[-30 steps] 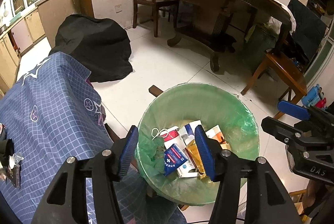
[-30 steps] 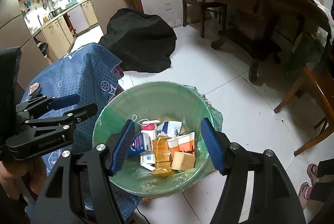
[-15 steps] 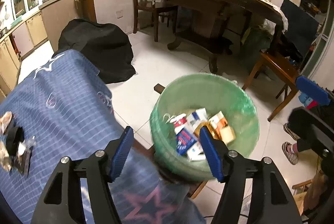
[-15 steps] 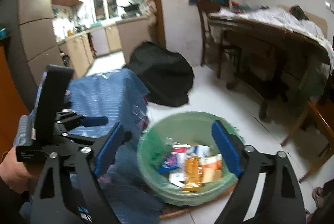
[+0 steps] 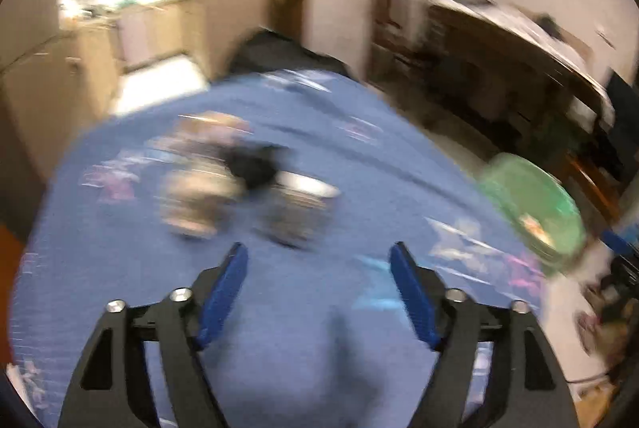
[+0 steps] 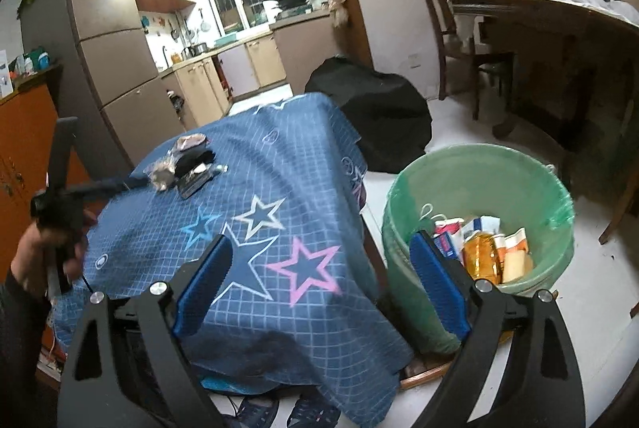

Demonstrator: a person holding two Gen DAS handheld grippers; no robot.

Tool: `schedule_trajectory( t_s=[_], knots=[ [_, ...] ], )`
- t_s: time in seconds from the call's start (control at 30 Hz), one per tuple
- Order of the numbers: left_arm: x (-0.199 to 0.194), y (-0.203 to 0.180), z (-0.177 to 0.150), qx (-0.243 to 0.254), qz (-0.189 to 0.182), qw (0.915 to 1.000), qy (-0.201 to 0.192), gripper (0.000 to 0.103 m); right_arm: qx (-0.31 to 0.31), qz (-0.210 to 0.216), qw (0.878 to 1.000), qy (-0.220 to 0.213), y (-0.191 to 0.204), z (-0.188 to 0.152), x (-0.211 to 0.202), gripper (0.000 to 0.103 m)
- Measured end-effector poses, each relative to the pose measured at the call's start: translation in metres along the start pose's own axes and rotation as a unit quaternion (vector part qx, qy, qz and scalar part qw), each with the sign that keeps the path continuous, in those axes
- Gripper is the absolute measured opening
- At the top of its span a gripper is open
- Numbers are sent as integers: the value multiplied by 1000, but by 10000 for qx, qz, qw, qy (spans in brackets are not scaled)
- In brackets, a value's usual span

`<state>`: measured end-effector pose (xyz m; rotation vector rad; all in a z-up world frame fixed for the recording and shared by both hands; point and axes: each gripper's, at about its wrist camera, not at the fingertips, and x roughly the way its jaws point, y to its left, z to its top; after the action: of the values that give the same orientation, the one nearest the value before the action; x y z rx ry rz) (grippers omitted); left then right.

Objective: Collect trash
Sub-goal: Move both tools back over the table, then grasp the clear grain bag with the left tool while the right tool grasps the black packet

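small heap of crumpled wrappers on blue star-patterned tablecloth, blurred in left view, green-lined bin beside table, upright, partly filled with cartons and packets

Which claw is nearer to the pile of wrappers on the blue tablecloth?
Left. The left claw hovers just short of the wrappers; the right claw is back at the table's near edge.

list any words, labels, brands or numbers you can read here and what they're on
No text can be read in either view.
Cartons in the green bin: the blue and white box carries print, too small to read.
Wrappers in the trash pile on the blue tablecloth: trash pile shows no legible print.
Left wrist view: motion blur leaves nothing legible.
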<state>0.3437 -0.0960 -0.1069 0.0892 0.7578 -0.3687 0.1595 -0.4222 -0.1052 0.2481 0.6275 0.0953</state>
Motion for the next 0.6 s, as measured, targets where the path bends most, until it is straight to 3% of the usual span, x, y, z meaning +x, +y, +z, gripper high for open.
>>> schedule_trajectory(
  t_s=[0.07, 0.13, 0.23, 0.43, 0.53, 0.6],
  knots=[
    [0, 47, 7, -60, 223, 9995, -229, 89, -63, 26, 10000, 40, 6, 1, 4, 87],
    [15, 73, 15, -7, 297, 9995, -127, 91, -127, 40, 9999, 58, 15, 2, 8, 87],
    [50, 95, 22, 25, -150, 9995, 277, 92, -260, 83, 9996, 116, 30, 6, 18, 87],
    [99, 93, 32, 207, -299, 9979, 527, 91, -442, 410, 9978, 284, 50, 17, 37, 87],
    [110, 94, 37, 239, -302, 9977, 560, 79, -590, 665, 9951, 429, 64, 25, 54, 87],
    [109, 92, 39, 121, -366, 9983, 447, 65, -692, 812, 9930, 509, 74, 30, 64, 87]
  ],
)
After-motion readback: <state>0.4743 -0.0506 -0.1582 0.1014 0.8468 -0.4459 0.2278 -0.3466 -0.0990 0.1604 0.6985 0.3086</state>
